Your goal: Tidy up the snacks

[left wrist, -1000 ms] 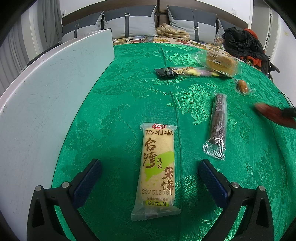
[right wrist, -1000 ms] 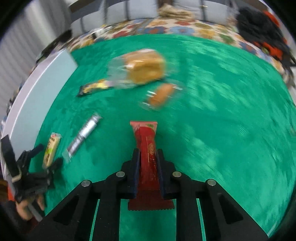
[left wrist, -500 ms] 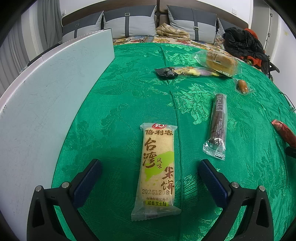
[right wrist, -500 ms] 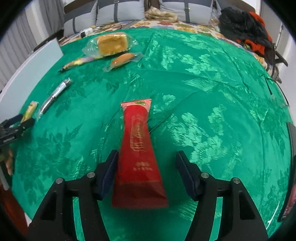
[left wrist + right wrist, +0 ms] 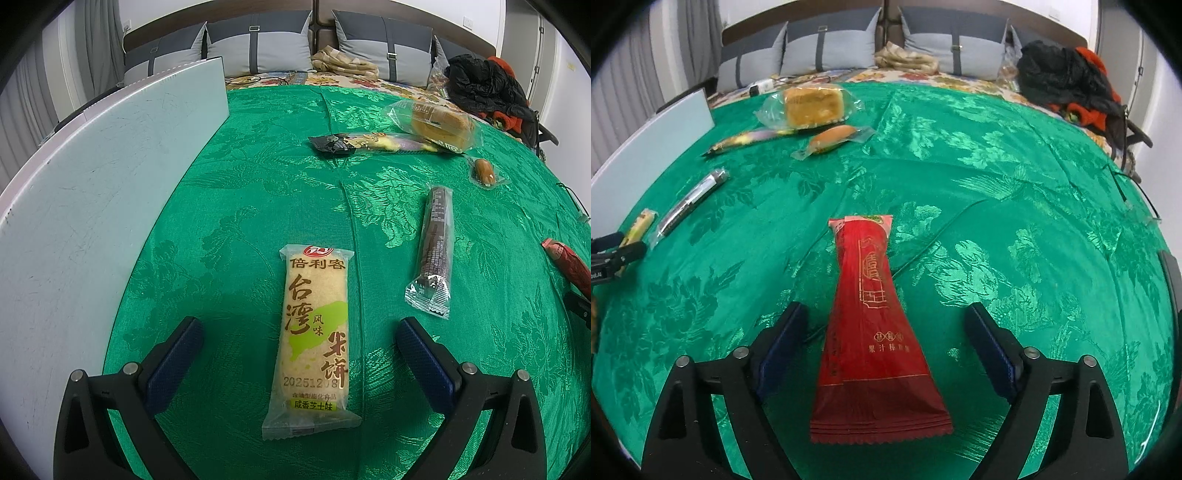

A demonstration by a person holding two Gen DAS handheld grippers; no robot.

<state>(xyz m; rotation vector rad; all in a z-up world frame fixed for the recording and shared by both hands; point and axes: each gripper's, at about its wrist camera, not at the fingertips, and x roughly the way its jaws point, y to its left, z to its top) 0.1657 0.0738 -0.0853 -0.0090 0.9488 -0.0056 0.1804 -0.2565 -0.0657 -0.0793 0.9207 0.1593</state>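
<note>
Both grippers stand with jaws released. The left gripper point(image 5: 299, 343) straddles the rice cracker packet point(image 5: 314, 339) — the right gripper point(image 5: 886, 332) straddles the red snack packet point(image 5: 875, 332) on the green cloth point(image 5: 997, 206).

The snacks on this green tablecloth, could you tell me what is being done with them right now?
A person is sorting snacks with two handheld grippers. The right gripper is open around the red packet, which lies on the green cloth. The left gripper is open around the rice cracker packet, not gripping it. Four other snacks lie farther back.
</note>
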